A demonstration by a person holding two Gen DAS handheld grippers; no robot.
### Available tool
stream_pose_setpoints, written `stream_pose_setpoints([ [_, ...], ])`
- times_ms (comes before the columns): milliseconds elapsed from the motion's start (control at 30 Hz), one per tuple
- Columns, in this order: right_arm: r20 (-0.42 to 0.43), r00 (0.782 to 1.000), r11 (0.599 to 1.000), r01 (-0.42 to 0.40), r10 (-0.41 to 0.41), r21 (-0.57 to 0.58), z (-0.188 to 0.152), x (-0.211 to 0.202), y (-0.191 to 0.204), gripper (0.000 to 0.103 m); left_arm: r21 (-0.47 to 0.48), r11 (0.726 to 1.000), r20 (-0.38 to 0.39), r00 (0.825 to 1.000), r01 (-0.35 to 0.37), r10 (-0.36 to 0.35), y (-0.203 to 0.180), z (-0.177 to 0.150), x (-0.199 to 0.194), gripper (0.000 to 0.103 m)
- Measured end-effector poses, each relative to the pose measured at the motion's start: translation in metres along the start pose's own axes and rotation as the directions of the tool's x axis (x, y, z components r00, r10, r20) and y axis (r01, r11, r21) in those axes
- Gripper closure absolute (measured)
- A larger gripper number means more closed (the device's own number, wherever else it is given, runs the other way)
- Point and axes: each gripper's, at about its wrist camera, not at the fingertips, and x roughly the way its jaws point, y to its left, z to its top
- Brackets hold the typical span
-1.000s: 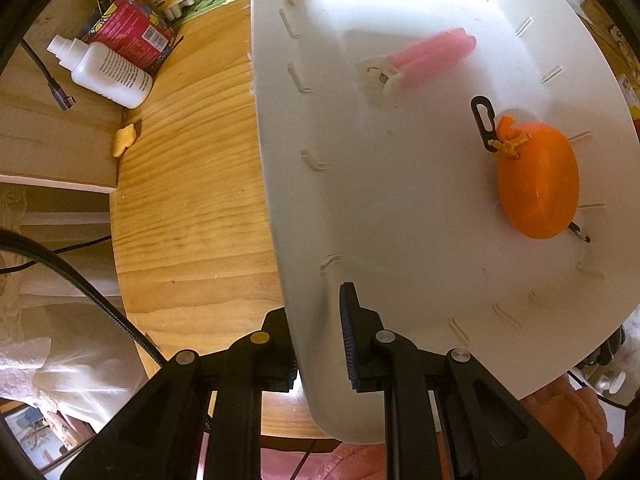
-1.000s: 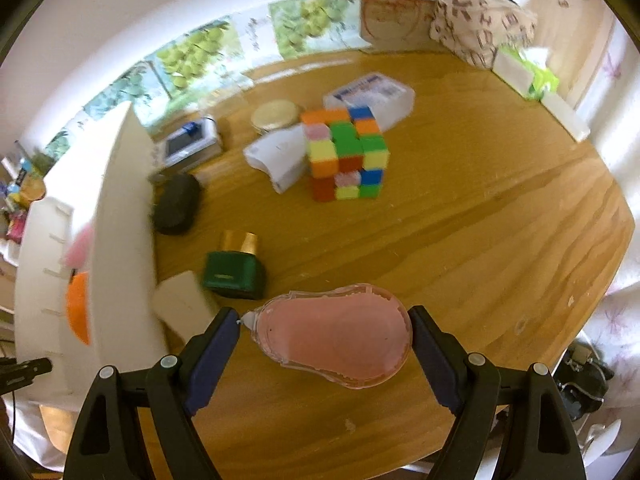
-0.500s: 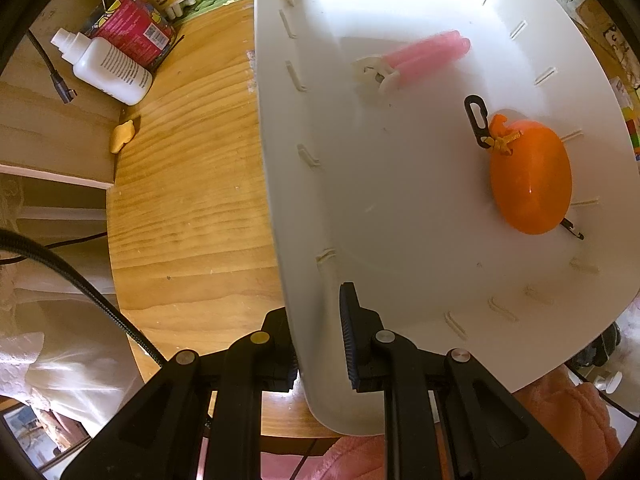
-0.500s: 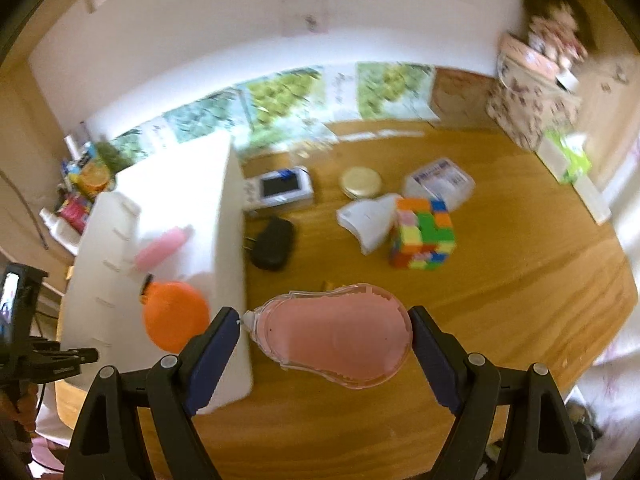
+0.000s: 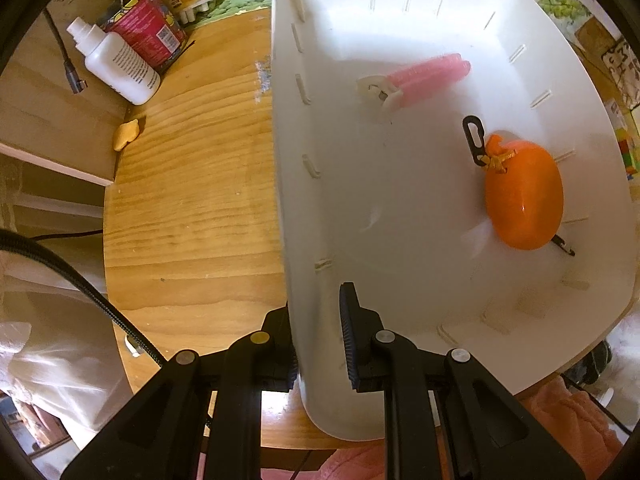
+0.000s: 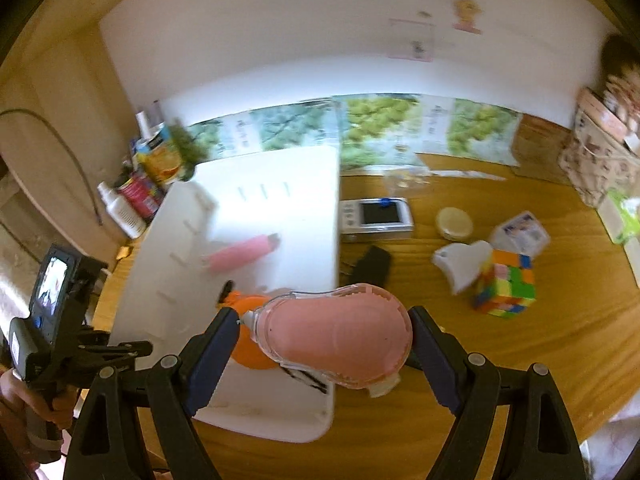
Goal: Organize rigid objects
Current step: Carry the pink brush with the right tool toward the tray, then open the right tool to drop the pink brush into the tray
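Nearby, cube (image 6: pixel 505 283) and camera (image 6: pixel 378 219) flank bin (image 6: pixel 280 184).

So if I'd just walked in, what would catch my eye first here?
Probably the pink teardrop-shaped gadget clamped in the right gripper, held above the table's near edge. Next, the big white bin, its wall pinched by the left gripper, with an orange egg-shaped thing and a pink tube inside. A multicoloured cube stands on the wooden table.

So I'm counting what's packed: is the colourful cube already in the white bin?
No, the colourful cube sits on the wooden table, outside the white bin.
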Motion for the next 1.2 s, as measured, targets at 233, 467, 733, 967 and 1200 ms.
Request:
stream_pose_setpoints([
  [233, -0.007, 0.997, 0.993, -0.083, 0.083, -0.083, 0.002, 0.009, 0.029, 0.018, -0.050, 0.998, -0.001, 0.999, 0.036, -0.036, 0.008, -0.004, -0.002, 0.084],
  [467, 0.014, 0.988, 0.973, -0.152, 0.156, -0.172, 0.005, 0.013, 0.049, 0.018, -0.091, 0.995, 0.007, 0.999, 0.039, -0.039, 0.008, -0.001, 0.001, 0.084],
  [733, 0.024, 0.974, 0.933, -0.209, 0.226, -0.294, 0.009, 0.014, 0.069, 0.017, -0.147, 0.988, -0.003, 0.999, 0.051, -0.052, 0.014, 0.001, 0.005, 0.084],
  [967, 0.032, 0.973, 0.921, -0.203, 0.226, -0.332, 0.012, 0.015, 0.073, 0.016, -0.173, 0.983, -0.005, 0.998, 0.055, -0.057, 0.017, -0.001, 0.004, 0.084],
  [1200, 0.041, 0.975, 0.936, -0.198, 0.219, -0.291, 0.008, 0.010, 0.063, 0.016, -0.150, 0.988, -0.009, 0.999, 0.035, -0.037, 0.013, 0.000, 0.006, 0.084],
])
